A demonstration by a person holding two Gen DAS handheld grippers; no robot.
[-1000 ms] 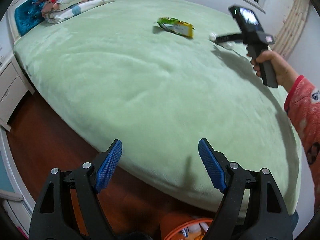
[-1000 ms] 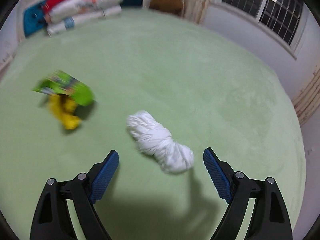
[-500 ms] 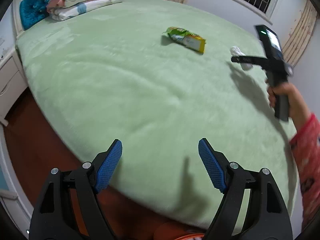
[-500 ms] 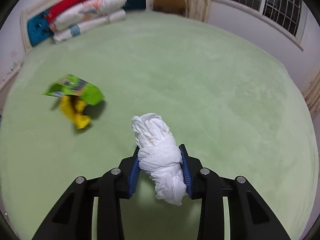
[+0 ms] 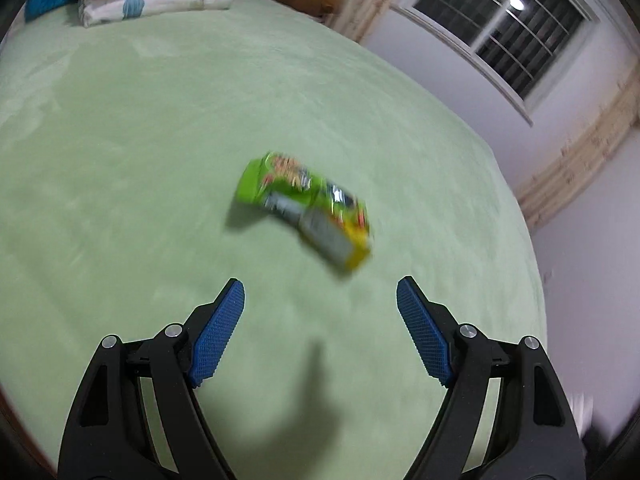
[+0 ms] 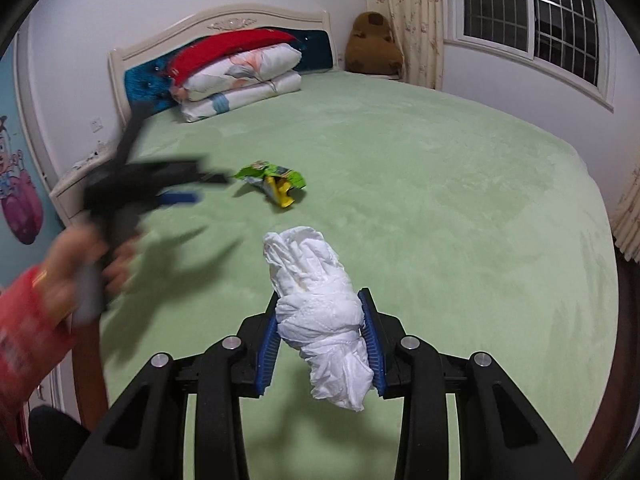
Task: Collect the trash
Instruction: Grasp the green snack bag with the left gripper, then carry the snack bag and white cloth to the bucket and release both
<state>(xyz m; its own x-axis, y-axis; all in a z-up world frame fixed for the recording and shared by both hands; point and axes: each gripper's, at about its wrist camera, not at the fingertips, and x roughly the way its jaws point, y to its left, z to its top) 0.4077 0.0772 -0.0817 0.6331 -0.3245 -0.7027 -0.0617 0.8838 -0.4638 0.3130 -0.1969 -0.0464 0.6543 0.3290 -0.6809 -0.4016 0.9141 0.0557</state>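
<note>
A green and yellow snack wrapper [image 5: 306, 208] lies on the green bed; it also shows in the right wrist view [image 6: 274, 182]. My left gripper [image 5: 320, 336] is open and empty, just short of the wrapper; in the right wrist view it [image 6: 200, 188] is blurred, left of the wrapper. My right gripper [image 6: 322, 344] is shut on a crumpled white tissue wad [image 6: 320, 316], held up above the bed.
The green bed [image 6: 440, 200] fills both views. Folded bedding and a red blanket [image 6: 236, 68] lie by the headboard. A brown plush toy [image 6: 372, 44] sits at the far corner by the curtain. A white nightstand [image 6: 80, 188] stands at the left.
My right gripper closed on the tissue wad and lifted it off the bed. My left gripper moved forward across the bed to the snack wrapper, staying open.
</note>
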